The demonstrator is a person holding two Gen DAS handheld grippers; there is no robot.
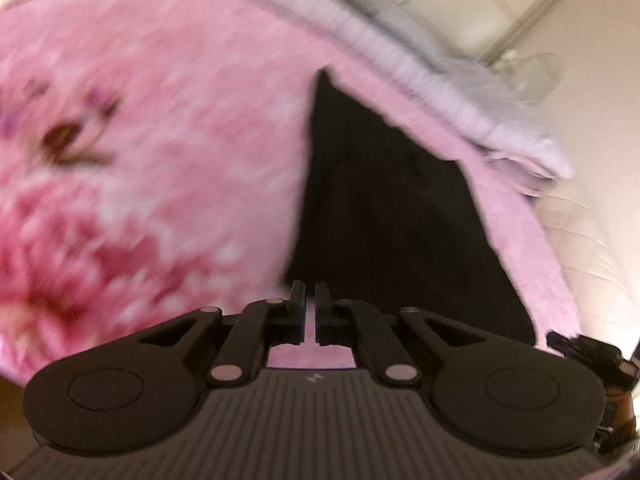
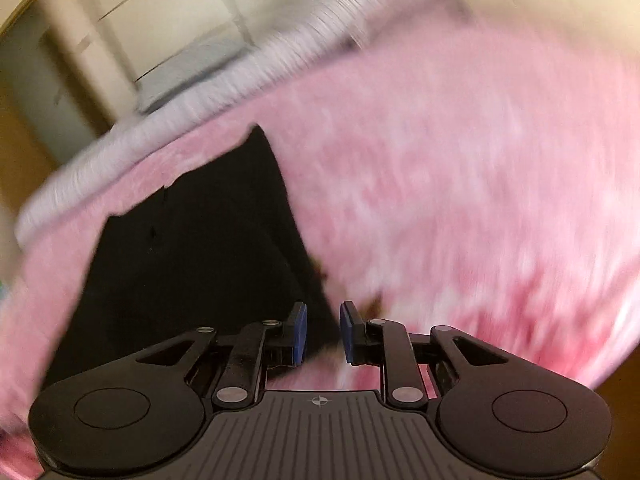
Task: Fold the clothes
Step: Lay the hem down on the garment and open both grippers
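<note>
A black garment (image 1: 384, 216) lies on a pink floral blanket (image 1: 160, 160), and both wrist views are smeared with motion blur. In the left wrist view the garment fills the centre of the frame as a tall, matte, dark wedge with a pointed tip toward the top and a wider base low at centre right. Its surface shows almost no weave or seam through the blur. The blanket around it looks plush and soft: pale pink near the garment, mottled with deeper rose and white blotches at the left, plus a brownish twig-like mark at middle left. A fuzzy, pale lilac border (image 1: 420, 80) runs diagonally across the upper right, and beyond it are cream walls.

The left gripper (image 1: 311, 312), hard black plastic with ribbed grey housing at the bottom edge, has its two fingers drawn nearly together with a thin slit between them. Whether cloth is caught there cannot be told.

In the right wrist view the black garment (image 2: 192, 248) takes the lower left and centre as an angular slab with a jagged upper edge, while the pink blanket (image 2: 460, 180) sweeps over the right. The right gripper (image 2: 323, 332) has its blue-padded fingers (image 2: 301, 334) spread slightly apart, with a clear gap, over the garment's right edge.
</note>
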